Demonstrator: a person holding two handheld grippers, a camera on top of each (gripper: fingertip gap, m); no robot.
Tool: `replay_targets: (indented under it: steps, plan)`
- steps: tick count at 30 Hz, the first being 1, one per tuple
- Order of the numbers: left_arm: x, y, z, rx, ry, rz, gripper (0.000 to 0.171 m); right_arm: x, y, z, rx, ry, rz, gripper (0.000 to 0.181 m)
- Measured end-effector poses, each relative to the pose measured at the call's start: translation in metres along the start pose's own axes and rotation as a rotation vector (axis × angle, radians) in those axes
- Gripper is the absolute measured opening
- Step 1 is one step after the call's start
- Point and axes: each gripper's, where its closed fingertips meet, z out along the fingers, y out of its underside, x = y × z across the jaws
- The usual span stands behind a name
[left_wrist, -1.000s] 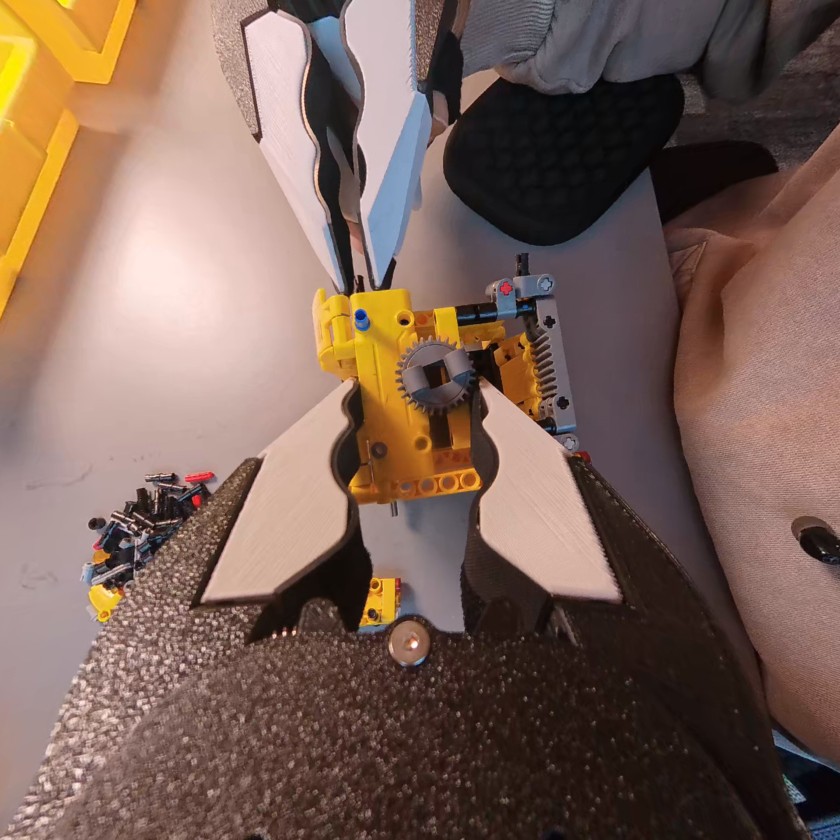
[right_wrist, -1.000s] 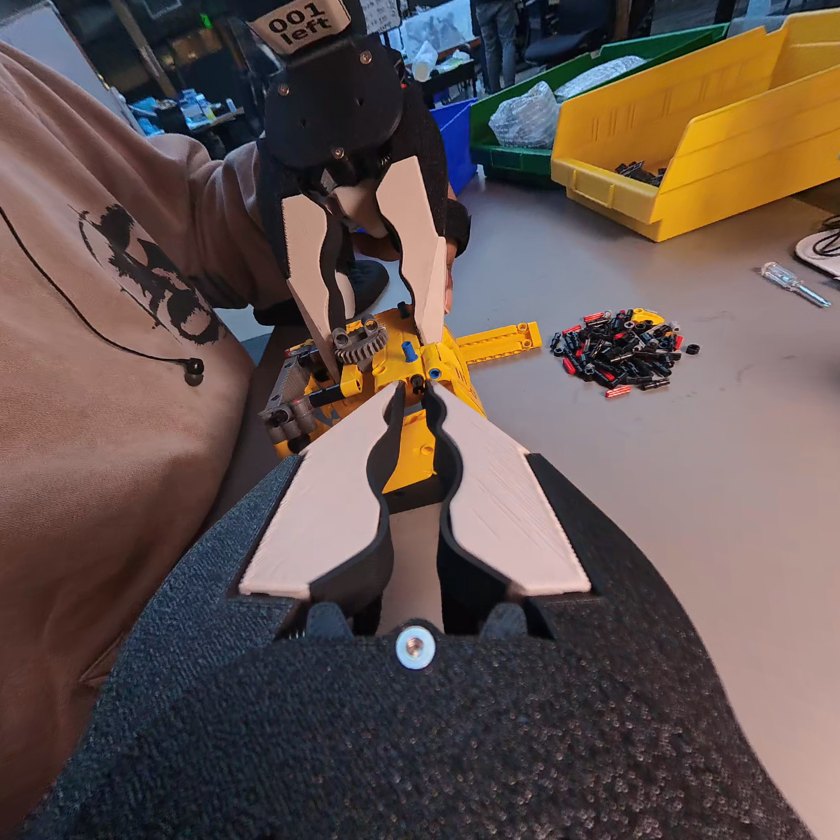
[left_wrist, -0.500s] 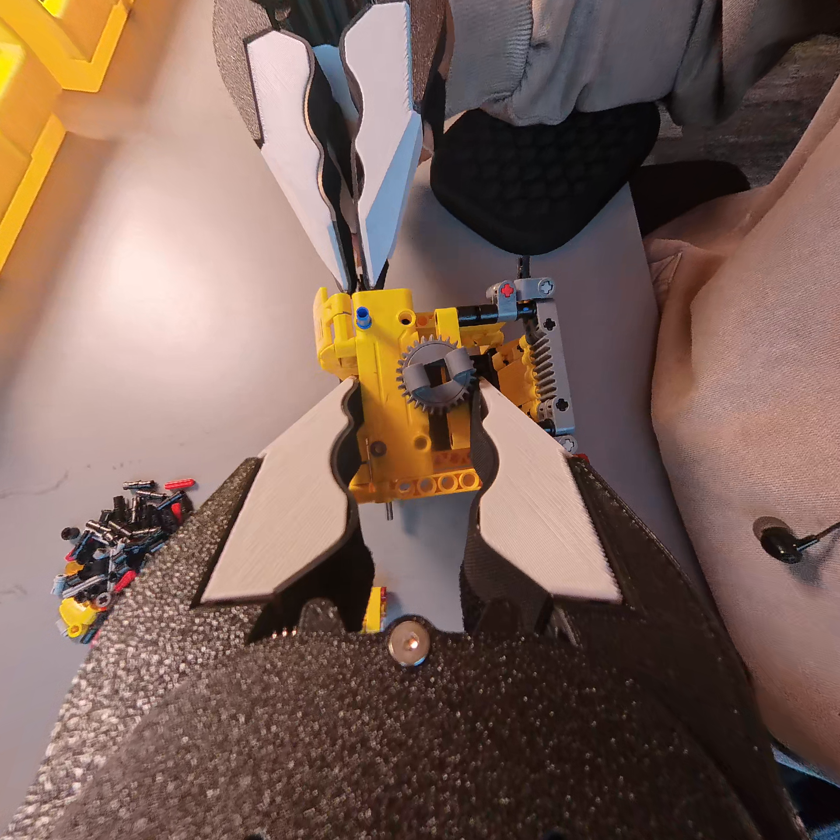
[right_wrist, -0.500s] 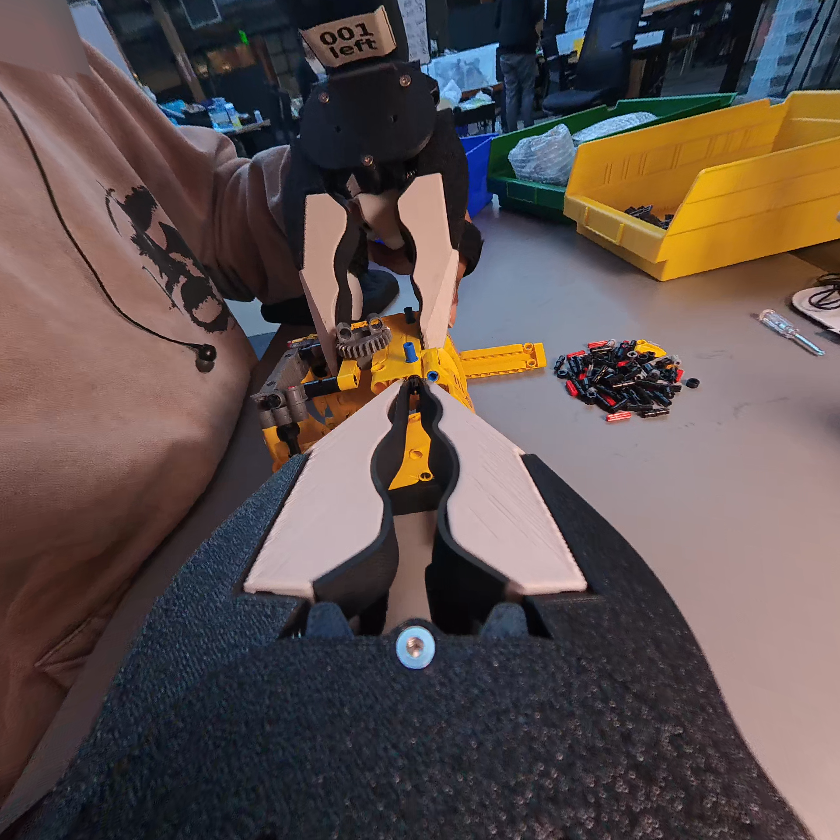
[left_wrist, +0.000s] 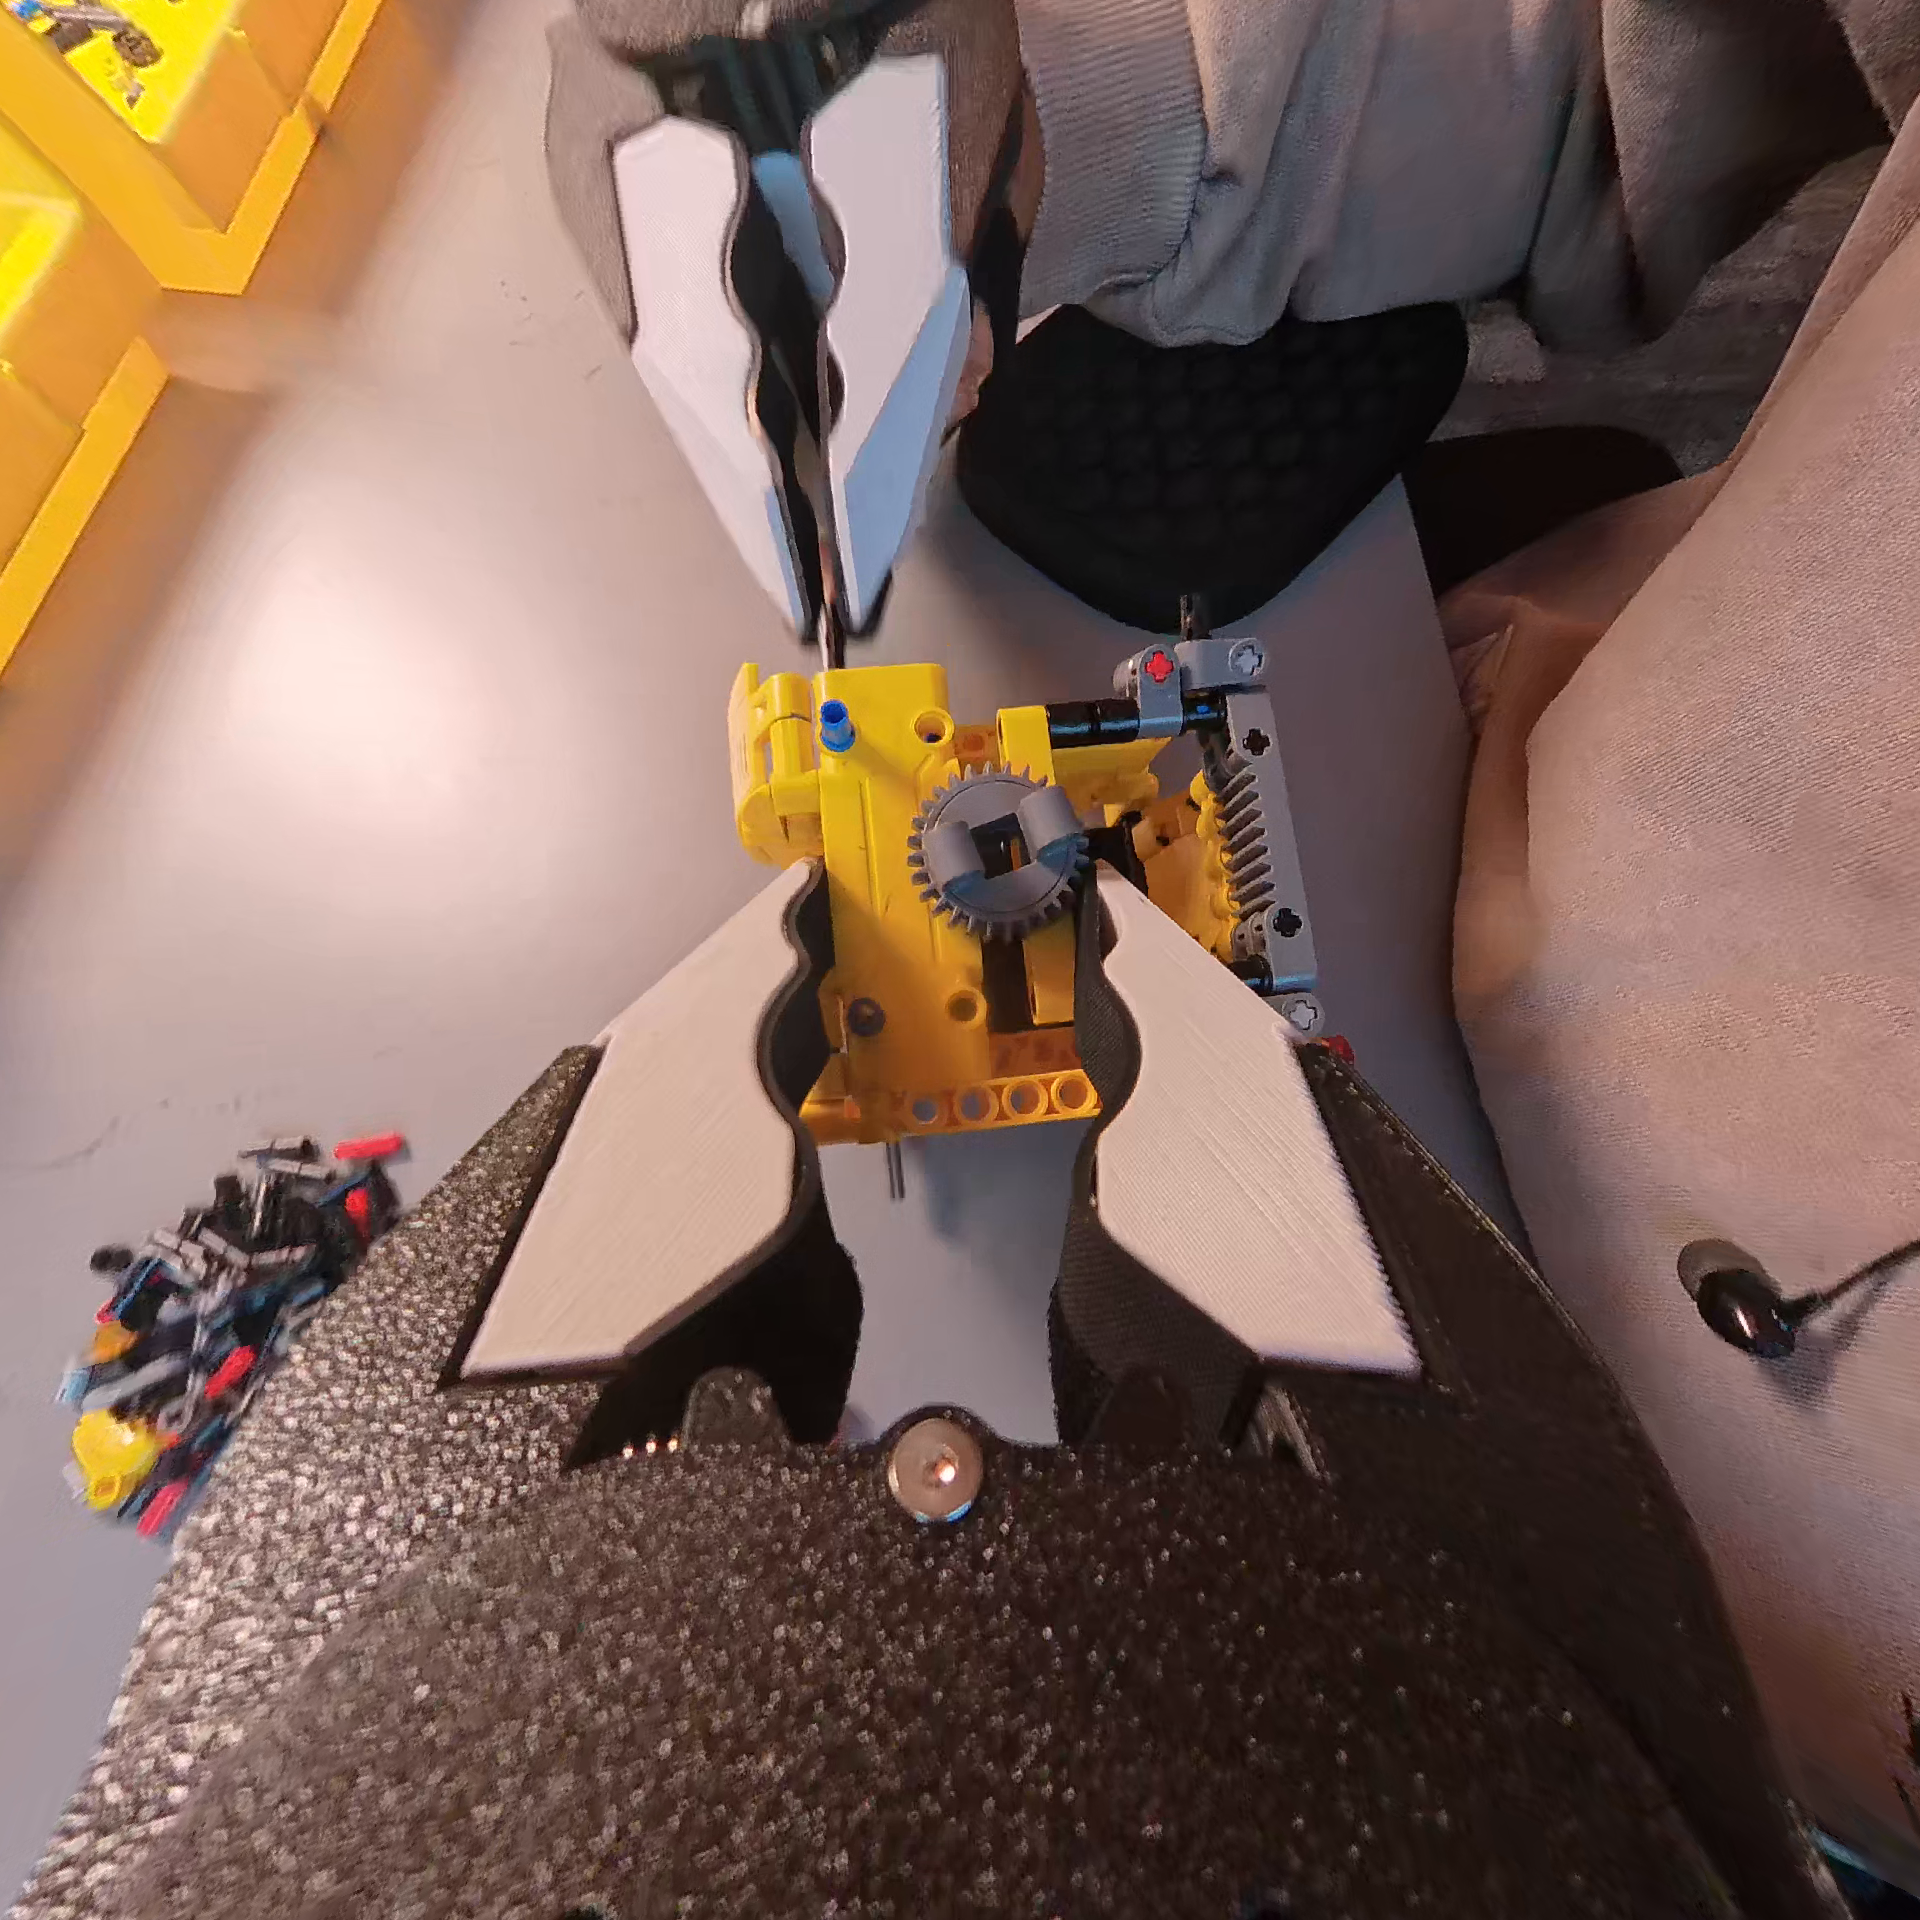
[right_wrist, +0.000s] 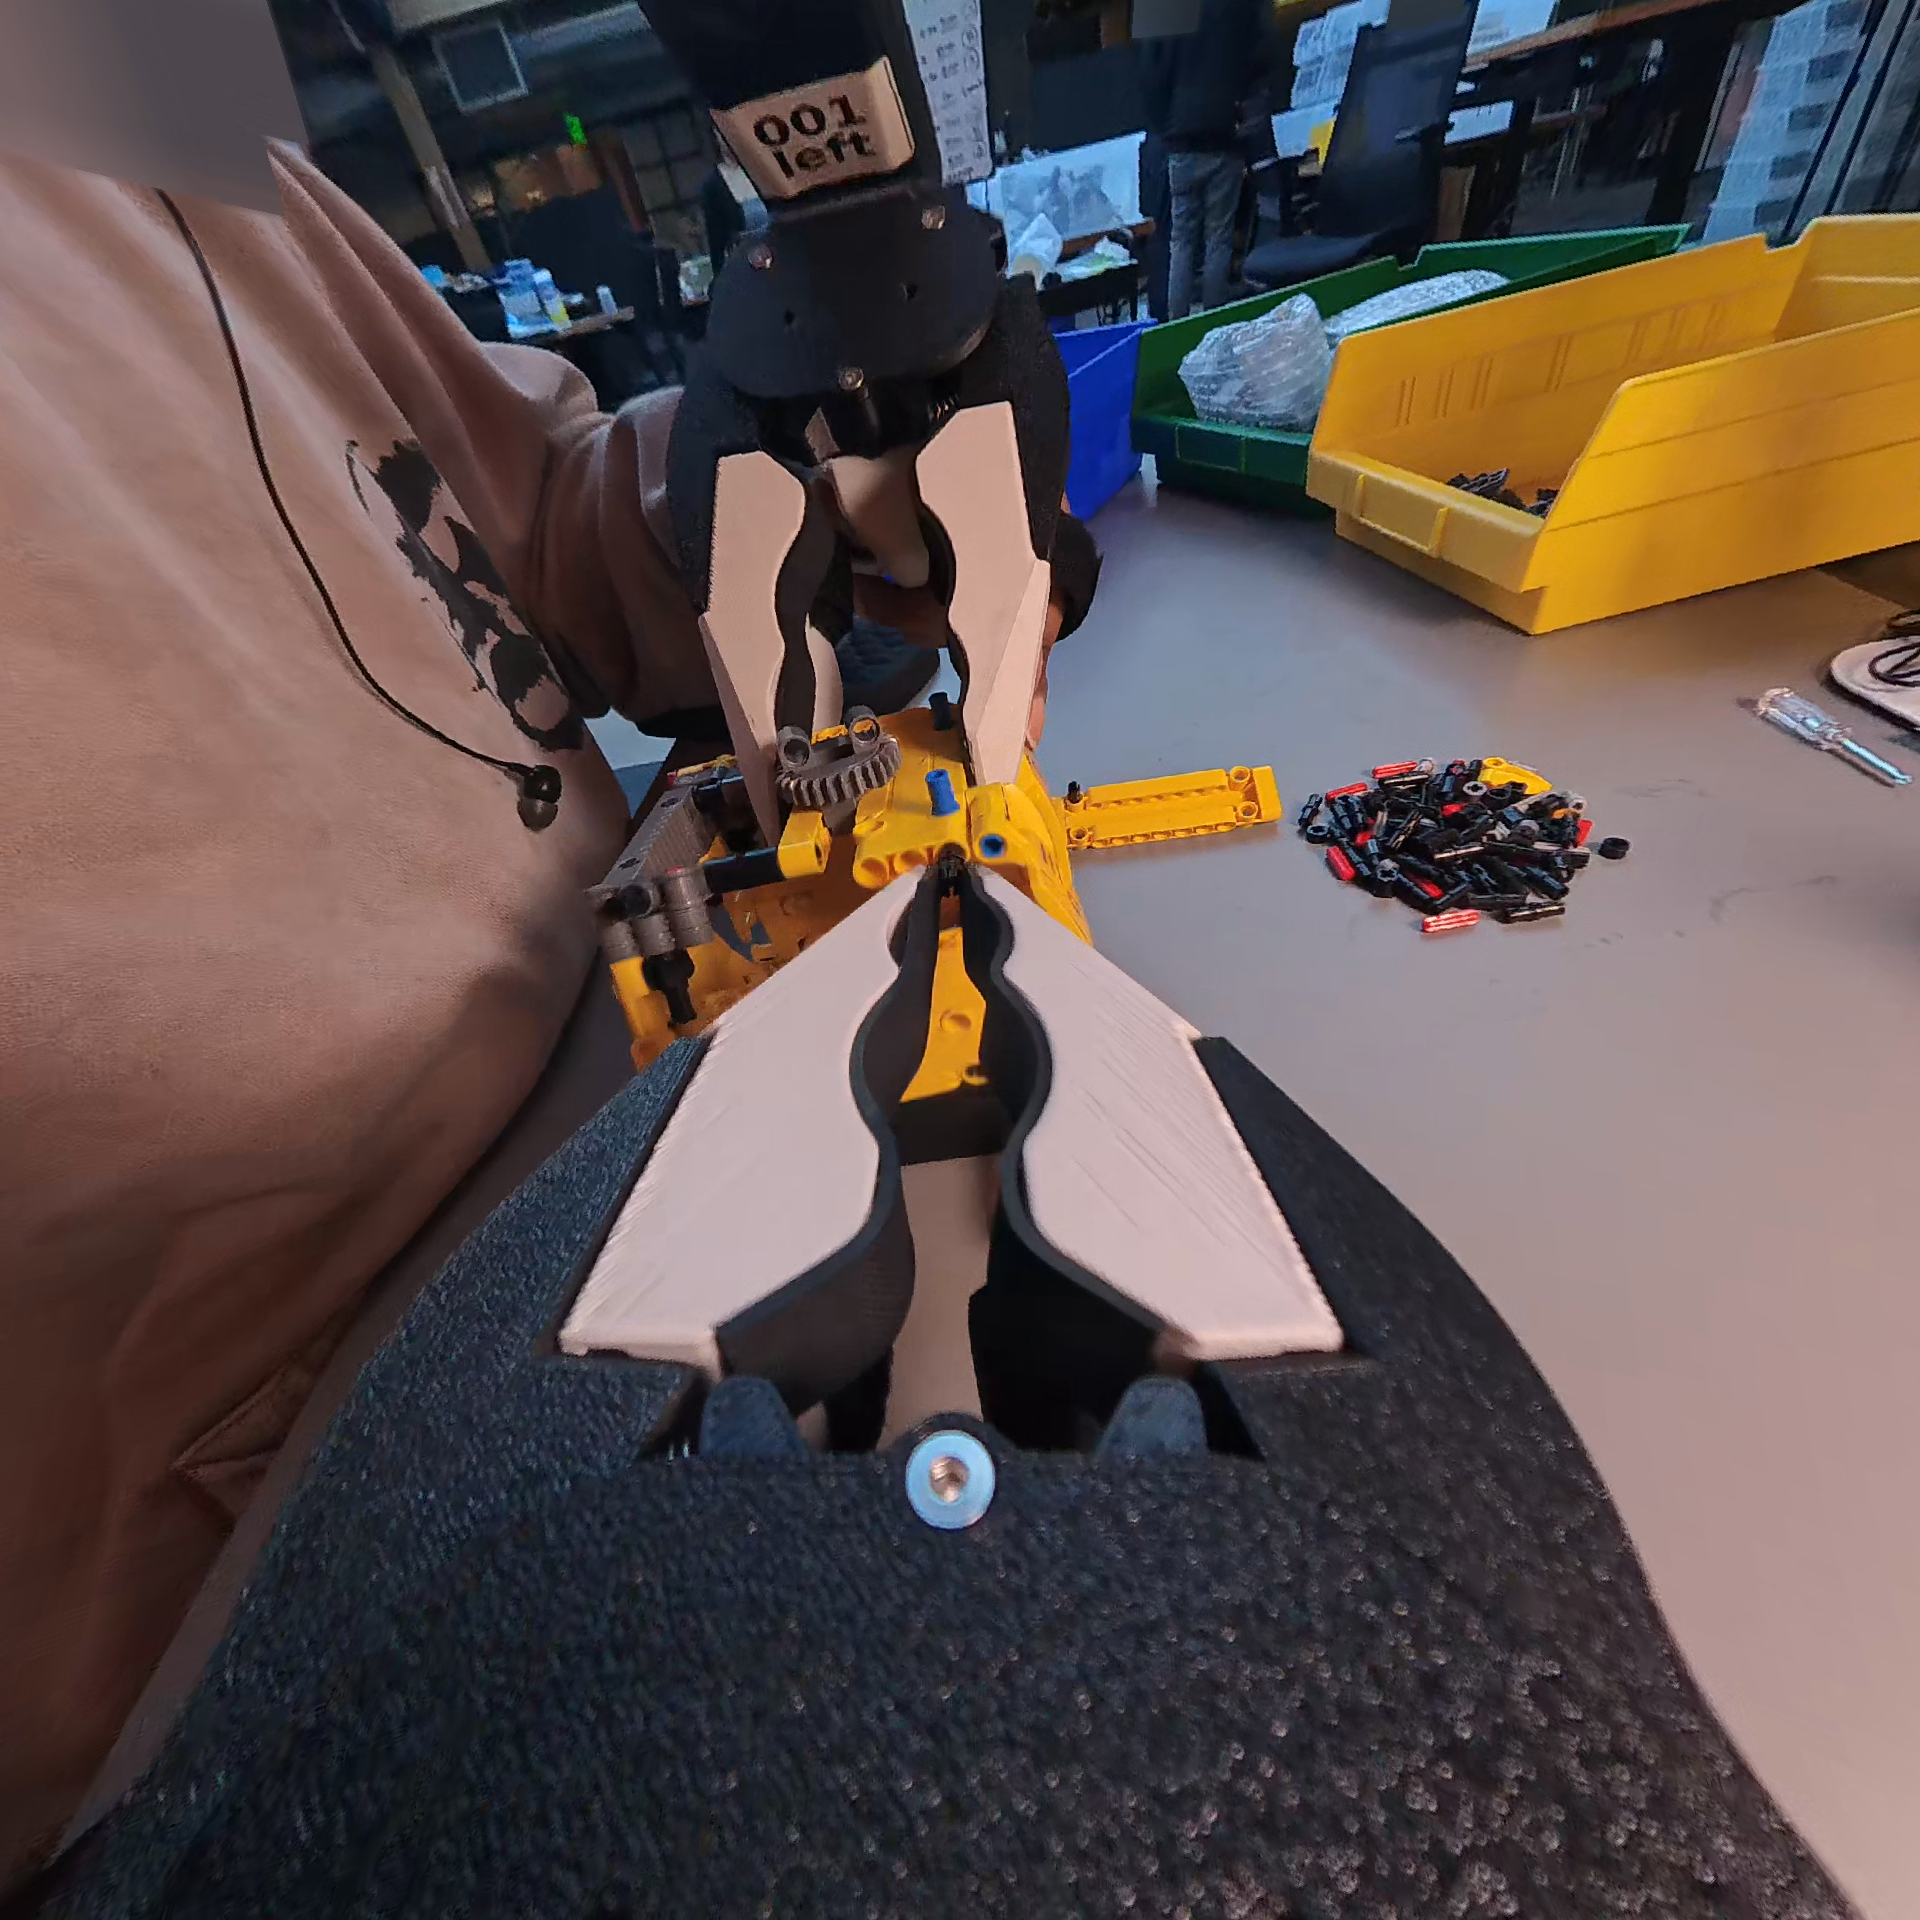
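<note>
The yellow brick model (left_wrist: 935, 914), topped by a grey gear (left_wrist: 995, 847), sits on the grey table (left_wrist: 364, 727) near its edge, close to the person's tan sweatshirt (right_wrist: 208, 831). The left gripper (left_wrist: 951, 904) clamps the model's body from both sides, its fingers spread to the model's width, exactly as one second ago. The right gripper (right_wrist: 945, 878) has changed: its fingers, slightly parted a second ago, now meet at the tips, pinching a thin black pin (right_wrist: 948, 864) at the model's end face, just beside a blue peg (right_wrist: 940, 792). In the left wrist view this gripper also sits a little farther back from the model than before.

A loose yellow beam (right_wrist: 1169, 802) lies on the table just beyond the model. Farther out, a heap of small black and red pins (right_wrist: 1455, 847) rests well apart from it. A screwdriver (right_wrist: 1829, 732), a yellow bin (right_wrist: 1621, 436) and a green bin (right_wrist: 1226, 436) stand beyond. A black earbud (left_wrist: 1745, 1322) on its cord hangs against the sweatshirt.
</note>
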Motion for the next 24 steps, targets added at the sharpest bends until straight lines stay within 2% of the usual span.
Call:
replay_targets:
  steps: [2, 4, 7, 10, 12, 13, 16, 20, 24]
  plan:
    - [-0.011, 0.016, -0.02, 0.004, -0.043, -0.061, 0.045, 0.02, -0.008, -0.039, 0.082, 0.102, 0.05, 0.002]
    - [-0.017, 0.028, -0.035, 0.035, -0.076, -0.101, 0.045, 0.017, -0.004, -0.065, 0.038, 0.163, 0.028, 0.002]
    - [-0.015, 0.022, -0.029, 0.035, -0.068, -0.078, 0.045, 0.013, -0.008, -0.06, 0.012, 0.181, 0.021, 0.003]
    - [-0.013, 0.007, -0.013, 0.088, -0.054, -0.053, 0.046, 0.032, -0.029, -0.056, 0.05, 0.231, -0.001, 0.003]
    - [-0.013, 0.0, -0.01, 0.133, -0.074, -0.043, 0.048, 0.046, -0.04, -0.051, 0.041, 0.251, -0.004, 0.003]
    - [-0.015, -0.004, -0.012, 0.174, -0.099, -0.049, 0.057, 0.054, -0.045, -0.046, 0.032, 0.269, -0.018, 0.004]
    - [-0.019, -0.005, -0.028, 0.258, -0.138, -0.09, 0.066, 0.074, -0.052, -0.028, -0.026, 0.283, -0.027, 0.004]
    - [-0.03, 0.002, -0.065, 0.397, -0.221, -0.113, 0.065, 0.103, -0.051, 0.006, -0.171, 0.299, -0.088, 0.004]
    - [-0.066, 0.023, -0.105, 0.546, -0.361, -0.17, 0.061, 0.129, -0.037, 0.051, -0.325, 0.266, -0.123, 0.004]
